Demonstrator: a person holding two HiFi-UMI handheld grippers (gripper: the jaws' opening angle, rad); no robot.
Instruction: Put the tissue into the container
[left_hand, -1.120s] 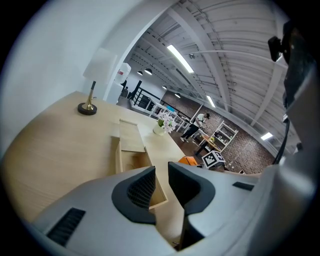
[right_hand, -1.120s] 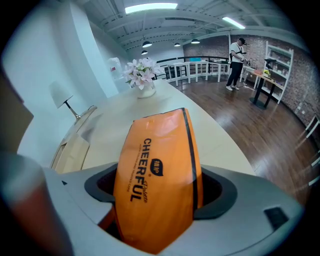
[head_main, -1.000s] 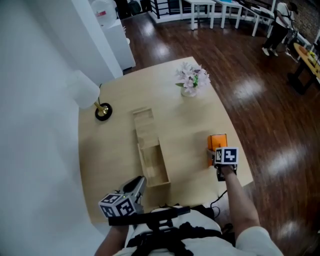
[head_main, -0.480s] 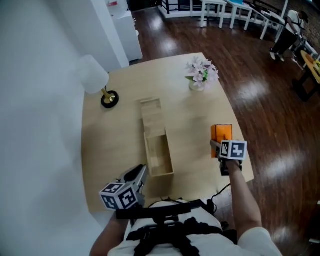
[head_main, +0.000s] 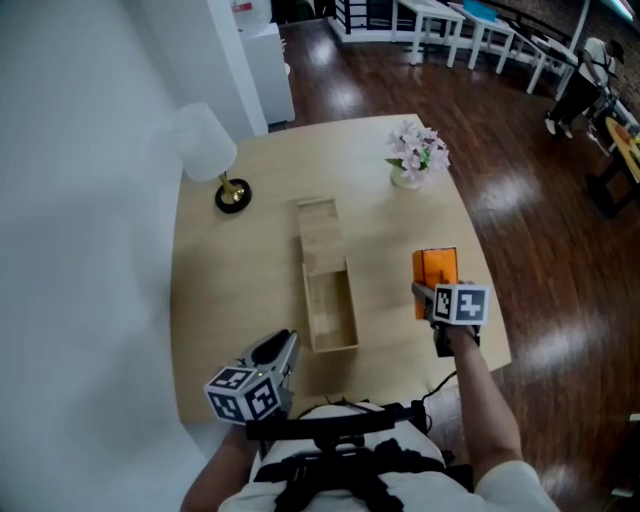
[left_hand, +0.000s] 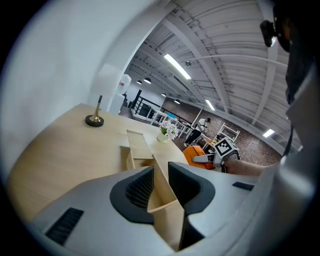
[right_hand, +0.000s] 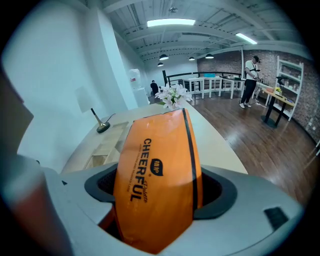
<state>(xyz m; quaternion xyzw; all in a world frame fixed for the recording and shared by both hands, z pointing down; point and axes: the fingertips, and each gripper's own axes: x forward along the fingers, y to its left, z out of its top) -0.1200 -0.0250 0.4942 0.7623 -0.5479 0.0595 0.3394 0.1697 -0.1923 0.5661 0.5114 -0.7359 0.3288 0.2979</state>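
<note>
An orange tissue pack (head_main: 435, 270) (right_hand: 157, 170) stands on end between the jaws of my right gripper (head_main: 433, 297) (right_hand: 157, 187), which is shut on it over the table's right side. The container, a long open wooden box (head_main: 330, 300) (left_hand: 137, 155), lies in the middle of the table, to the left of the pack, with its lid (head_main: 320, 228) slid out at the far end. My left gripper (head_main: 288, 346) (left_hand: 160, 175) is at the box's near left corner. Its jaws are closed on the thin wooden wall there.
A white table lamp (head_main: 205, 145) with a brass foot (head_main: 232, 196) stands at the far left. A vase of pale flowers (head_main: 417, 155) sits at the far right. The table's right edge (head_main: 490, 290) lies just beyond the pack, with dark wood floor below.
My right gripper has carried the orange pack a little left, toward the wooden box. The left gripper has kept its place at the box's near corner.
</note>
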